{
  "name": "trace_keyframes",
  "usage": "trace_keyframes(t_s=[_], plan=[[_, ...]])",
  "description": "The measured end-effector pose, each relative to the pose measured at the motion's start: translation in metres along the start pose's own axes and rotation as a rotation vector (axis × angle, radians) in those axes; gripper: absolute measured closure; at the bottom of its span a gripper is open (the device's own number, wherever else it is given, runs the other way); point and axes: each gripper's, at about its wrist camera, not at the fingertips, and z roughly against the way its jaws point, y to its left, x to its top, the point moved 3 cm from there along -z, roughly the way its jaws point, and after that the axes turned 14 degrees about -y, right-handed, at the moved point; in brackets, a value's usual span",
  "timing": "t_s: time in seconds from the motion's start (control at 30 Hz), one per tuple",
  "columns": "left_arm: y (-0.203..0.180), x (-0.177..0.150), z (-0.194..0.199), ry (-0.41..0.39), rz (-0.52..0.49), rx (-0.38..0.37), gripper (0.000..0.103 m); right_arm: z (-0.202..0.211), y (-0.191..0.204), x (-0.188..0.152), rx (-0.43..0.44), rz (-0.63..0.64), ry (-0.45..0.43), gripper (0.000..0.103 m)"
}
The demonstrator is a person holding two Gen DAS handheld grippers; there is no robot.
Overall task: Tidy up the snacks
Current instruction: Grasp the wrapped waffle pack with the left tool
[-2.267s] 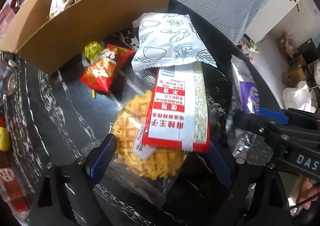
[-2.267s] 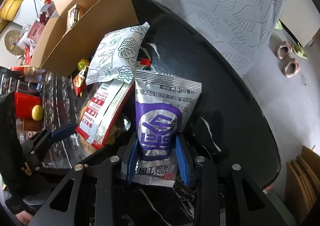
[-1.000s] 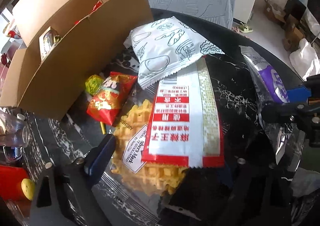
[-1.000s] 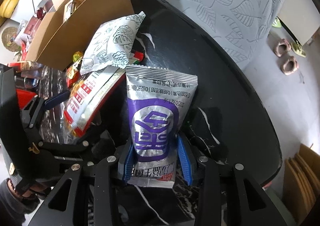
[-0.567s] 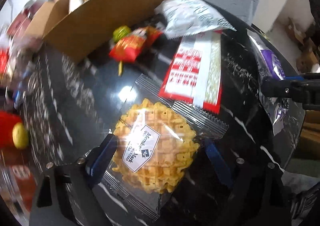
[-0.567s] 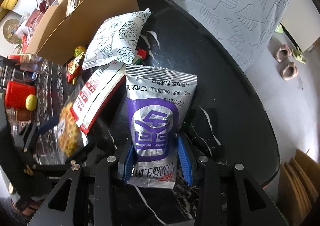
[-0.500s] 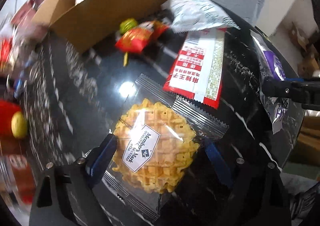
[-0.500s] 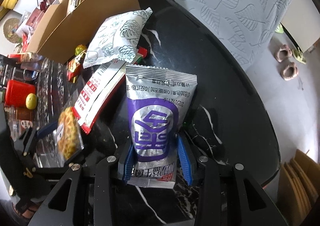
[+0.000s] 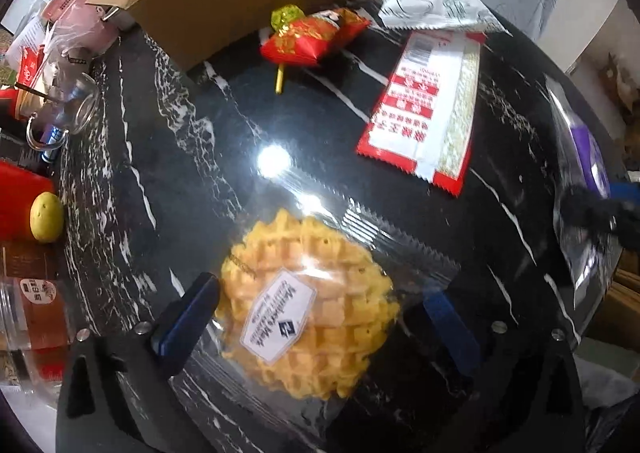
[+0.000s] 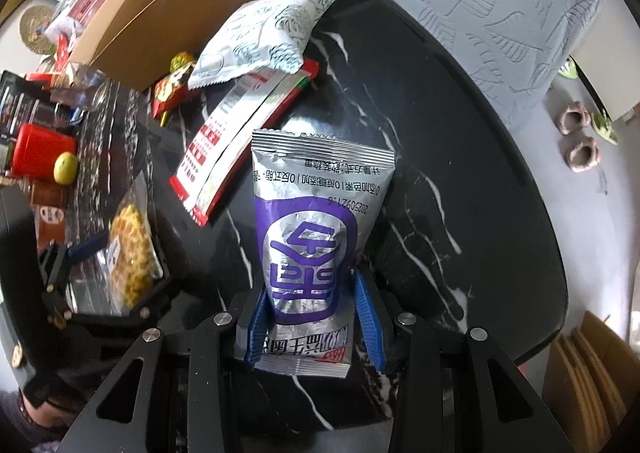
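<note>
The left gripper (image 9: 320, 317) is opening around the light, brittle waffle packet (image 9: 308, 317); crinkly film edges suit gripping. The right gripper (image 10: 316, 317) clenches the purple foil pouch (image 10: 316, 229).

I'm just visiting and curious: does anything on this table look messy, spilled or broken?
Nothing is spilled or torn. The snacks just lie loose outside the cardboard box: the white packet overlaps the red-and-white packet, and a lollipop is tucked under a red packet.
</note>
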Motion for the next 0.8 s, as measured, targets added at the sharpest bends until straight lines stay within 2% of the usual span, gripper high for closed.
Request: trace_keyframes(t_s=[0.07,0.27,0.43,0.6,0.8], plan=[[0.003,0.011,-0.005,0.003,-0.003,0.003,0.000,0.000,0.000,-0.002,0.001,0.002,0.002,0.064],[-0.001,0.027,0.009,-0.097,-0.039,-0.038,0.000,0.000,0.000,-0.006,0.009,0.005,0.004,0.064],[0.005,0.028,0.003,-0.089,-0.059,-0.080,0.000,0.001,0.000,-0.008,0.013,0.014,0.007,0.064],[0.019,0.027,-0.008,-0.087,-0.031,-0.122,0.000,-0.002,0.005,-0.008,0.013,0.037,0.014,0.064],[0.033,0.013,-0.025,-0.039,0.005,-0.160,0.000,-0.003,0.008,-0.007,0.003,0.067,0.019,0.064]])
